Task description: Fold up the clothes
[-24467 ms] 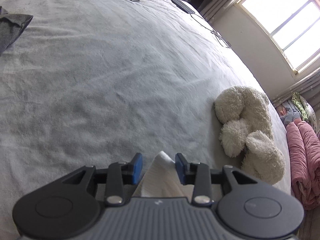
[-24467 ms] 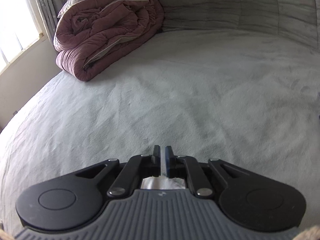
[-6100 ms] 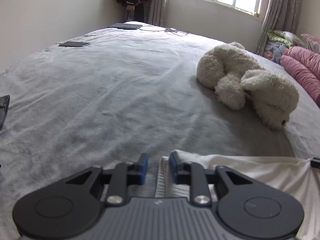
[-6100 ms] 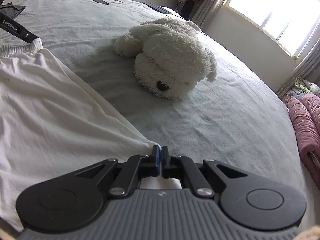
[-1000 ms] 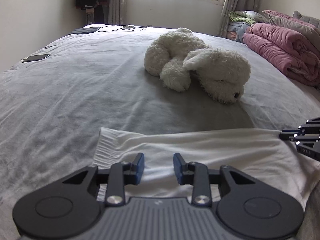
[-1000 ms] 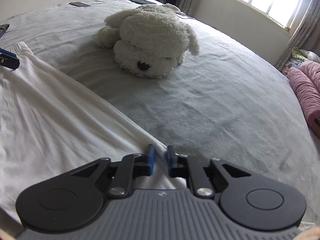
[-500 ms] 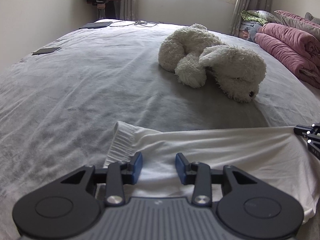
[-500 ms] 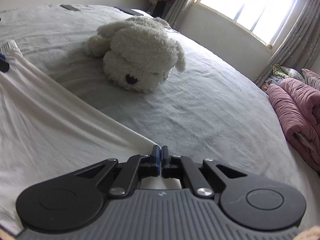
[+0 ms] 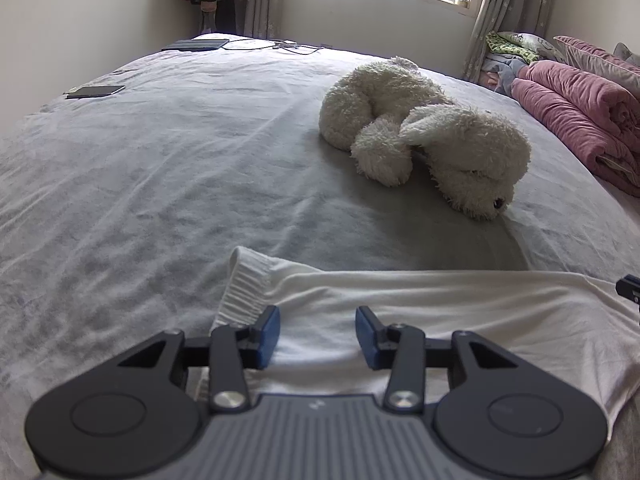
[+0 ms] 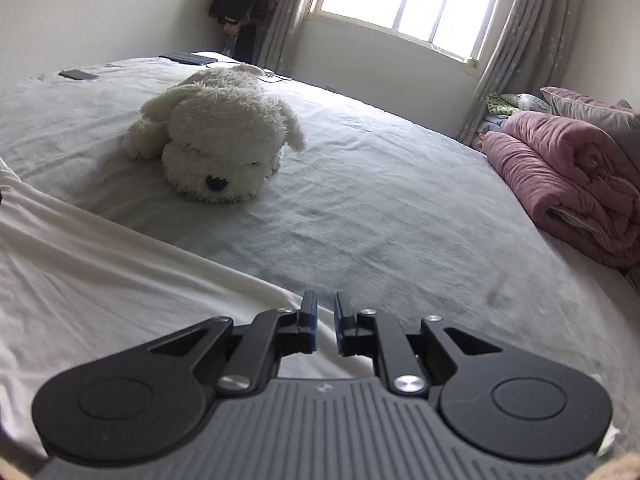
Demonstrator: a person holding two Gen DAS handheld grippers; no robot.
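A white garment (image 9: pixel 440 312) lies spread flat on the grey bed (image 9: pixel 140 180), its ribbed elastic band (image 9: pixel 246 286) at the left end. My left gripper (image 9: pixel 318 334) hovers just over the cloth beside that band. Its jaws are opening, and the blue pads (image 9: pixel 269 334) touch nothing. In the right wrist view the garment (image 10: pixel 100 280) fills the lower left. My right gripper (image 10: pixel 326 320) is at the garment's right corner. Its jaws are opening to a narrow gap with no cloth pinched between them. The right gripper's tip (image 9: pixel 630 288) shows at the left view's right edge.
A white plush dog (image 9: pixel 424 148) (image 10: pixel 216 148) lies on the bed beyond the garment. A rolled pink quilt (image 9: pixel 580 120) (image 10: pixel 576 184) sits at the right side. A phone (image 9: pixel 96 91) and a dark tablet (image 9: pixel 196 45) with cables lie at the far end, under the window.
My right gripper, shut on the garment's corner half a second ago, has let go and shifted to the right. The left gripper's jaws have spread a little wider over the cloth.
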